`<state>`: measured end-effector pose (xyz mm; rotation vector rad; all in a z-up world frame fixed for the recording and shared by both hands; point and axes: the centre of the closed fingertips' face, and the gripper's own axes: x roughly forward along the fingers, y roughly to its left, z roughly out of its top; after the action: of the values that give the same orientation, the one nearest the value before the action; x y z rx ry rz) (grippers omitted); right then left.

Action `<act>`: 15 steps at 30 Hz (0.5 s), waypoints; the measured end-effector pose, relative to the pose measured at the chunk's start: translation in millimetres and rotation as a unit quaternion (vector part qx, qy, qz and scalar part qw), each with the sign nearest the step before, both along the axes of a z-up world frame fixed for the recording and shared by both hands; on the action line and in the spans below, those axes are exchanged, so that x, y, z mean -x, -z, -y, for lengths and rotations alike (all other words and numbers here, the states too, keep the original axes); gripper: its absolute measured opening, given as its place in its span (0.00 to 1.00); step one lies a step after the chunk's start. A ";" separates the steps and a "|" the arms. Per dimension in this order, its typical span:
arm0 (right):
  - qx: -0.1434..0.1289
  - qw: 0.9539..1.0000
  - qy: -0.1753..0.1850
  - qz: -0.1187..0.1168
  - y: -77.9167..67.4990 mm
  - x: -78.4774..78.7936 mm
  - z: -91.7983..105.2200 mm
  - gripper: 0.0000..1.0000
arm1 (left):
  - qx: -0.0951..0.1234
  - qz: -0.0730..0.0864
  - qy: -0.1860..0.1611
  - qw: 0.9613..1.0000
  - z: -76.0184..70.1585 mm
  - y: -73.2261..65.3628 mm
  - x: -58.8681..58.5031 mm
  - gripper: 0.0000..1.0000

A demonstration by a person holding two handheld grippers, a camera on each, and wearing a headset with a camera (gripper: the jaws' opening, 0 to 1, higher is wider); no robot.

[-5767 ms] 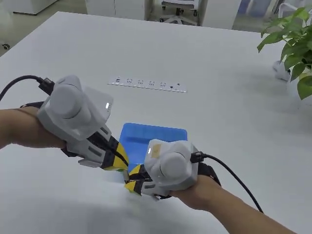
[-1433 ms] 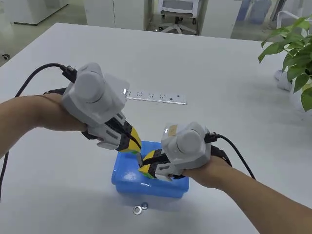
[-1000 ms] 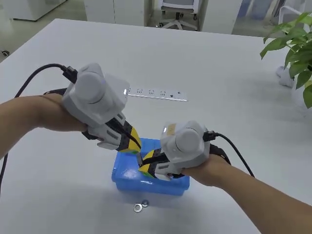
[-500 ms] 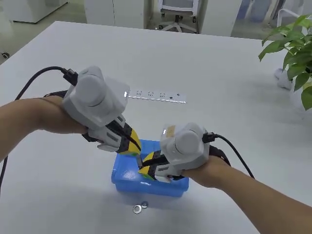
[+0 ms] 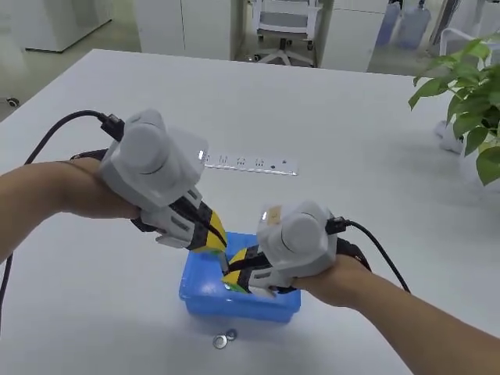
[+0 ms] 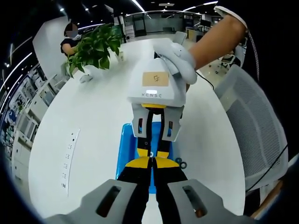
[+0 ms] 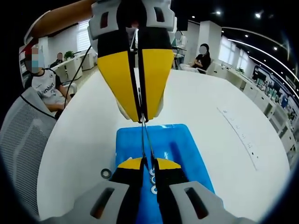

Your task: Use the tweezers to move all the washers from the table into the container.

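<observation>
Over the blue container [image 5: 205,292] my left gripper [image 5: 214,241] and right gripper [image 5: 232,272] face each other tip to tip. The thin metal tweezers [image 7: 145,140] run between them, and each gripper is shut on one end. In the right gripper view the right gripper [image 7: 143,164] sits at the bottom, with the left gripper [image 7: 140,117] coming down from above. Washers [image 7: 153,189] lie inside the container [image 7: 177,140]. Two washers [image 5: 226,338] lie on the table in front of the container, and one washer [image 7: 106,173] sits beside it.
A white power strip [image 5: 250,163] lies on the table beyond the container. A potted plant [image 5: 469,101] stands at the far right. Cables trail from both grippers. Office chairs stand past the table's far edge.
Since the oldest frame both grippers have come from the near side of the container to above it. Over the last second they hardly move; the head camera has shifted a little.
</observation>
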<state>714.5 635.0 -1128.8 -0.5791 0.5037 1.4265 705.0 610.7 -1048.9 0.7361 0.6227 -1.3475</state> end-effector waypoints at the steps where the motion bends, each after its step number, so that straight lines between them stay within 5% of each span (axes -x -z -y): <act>1: -0.001 1.000 0.001 0.002 -2.5 0.7 0.3 0.11 | 0.000 0.001 0.001 1.000 0.4 -2.3 1.2 0.05; 15: -0.007 1.000 -0.001 0.021 -26.2 17.5 4.6 0.11 | 0.005 0.008 0.000 1.000 9.7 -25.5 20.3 0.05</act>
<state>696.9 630.4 -1102.6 -0.5980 0.4591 1.4164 684.7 601.0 -1023.4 0.7367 0.6030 -1.3425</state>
